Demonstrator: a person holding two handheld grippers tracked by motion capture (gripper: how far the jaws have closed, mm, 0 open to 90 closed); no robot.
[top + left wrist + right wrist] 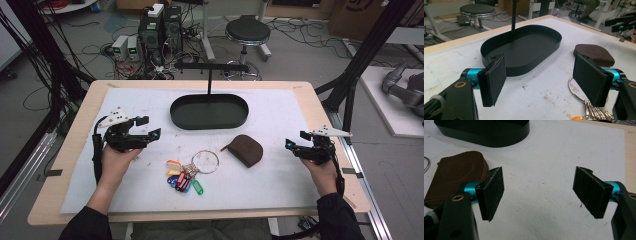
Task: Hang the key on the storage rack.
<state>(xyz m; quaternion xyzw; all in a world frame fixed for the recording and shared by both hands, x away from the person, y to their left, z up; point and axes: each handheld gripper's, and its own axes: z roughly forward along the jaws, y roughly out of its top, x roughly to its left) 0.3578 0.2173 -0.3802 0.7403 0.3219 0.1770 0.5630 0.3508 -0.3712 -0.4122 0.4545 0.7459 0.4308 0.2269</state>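
Left gripper (pixel 156 134) in high view: jaws apart, nothing between them, sitting up and left of the key ring (pixel 205 161) without touching it. Right gripper (pixel 289 145) also spread wide and empty, well to the right of the ring, past the brown pouch (pixel 246 149). Ring lies flat on the white mat (pixel 280 185), coloured tags (pixel 182 179) fanned out at its lower left; pouch just right of the ring, black oval tray (pixel 209 111) beyond it. Left gripper view: gripper (pixel 541 82) jaws wide, bare mat between them; ring (pixel 572 87) partly hidden behind the right-hand jaw, tray (pixel 521 47) straight beyond, pouch (pixel 594 54) further back from the ring. Right gripper view: gripper (pixel 539 192) jaws apart over bare mat; pouch (pixel 454 177) behind the left-hand jaw, a sliver of the ring (pixel 426 164) at the frame edge left of it, tray (pixel 484 130) above.
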